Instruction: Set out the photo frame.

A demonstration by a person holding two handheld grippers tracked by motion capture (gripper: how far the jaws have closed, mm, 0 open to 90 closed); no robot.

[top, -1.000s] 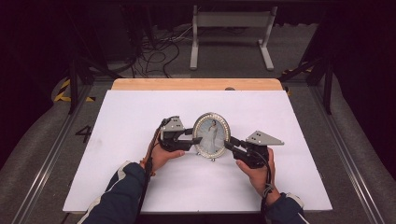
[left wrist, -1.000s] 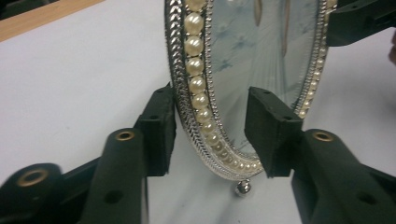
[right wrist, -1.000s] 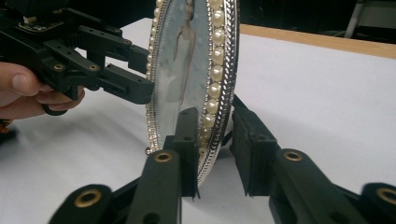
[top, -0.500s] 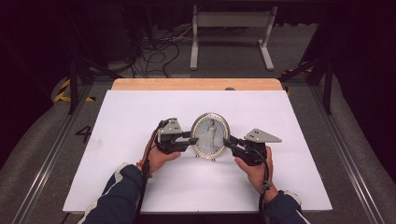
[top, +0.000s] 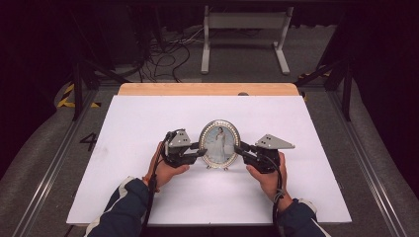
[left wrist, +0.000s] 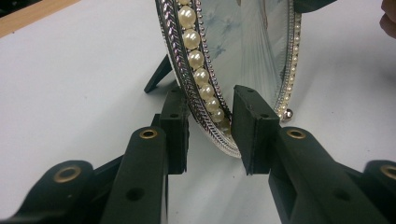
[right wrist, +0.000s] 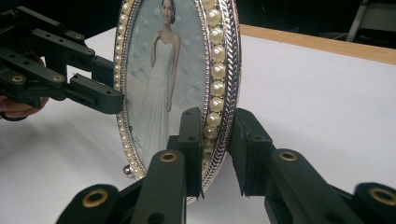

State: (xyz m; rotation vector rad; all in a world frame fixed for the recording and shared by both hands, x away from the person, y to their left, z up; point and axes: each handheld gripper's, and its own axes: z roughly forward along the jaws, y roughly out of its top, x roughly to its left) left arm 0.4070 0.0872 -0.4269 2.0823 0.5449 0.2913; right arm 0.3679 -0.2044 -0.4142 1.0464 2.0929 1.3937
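Two grippers meet on one thing: an oval silver picture frame rimmed with pearl beads (top: pixel 220 143), standing upright near the middle of the white table (top: pixel 148 118), somewhat toward the person's edge. The left gripper (top: pixel 201 152) comes in from the left edge's side and the right gripper (top: pixel 239 149) from the right edge's side, each at the lower half of the frame.

In the left gripper view the fingers (left wrist: pixel 254 126) have just been closing and now straddle the beaded rim (left wrist: pixel 198 70), one at the glass face and one behind; whether both press firmly I cannot tell, though they sit tight to it. Behind, the frame's dark prop leg (left wrist: pixel 159 74) rests on the table, and a small ball foot (left wrist: pixel 288 113) touches the surface.

In the right gripper view the fingers (right wrist: pixel 191 140) are clamped on the opposite rim, pearls between them, the photograph of a figure in a white gown (right wrist: pixel 159 93) turned toward the person.

Judging by this, the grasp from both sides is done or nearly so. The frame is not yet lifted; whatever carrying, turning or laying down is meant remains ahead.
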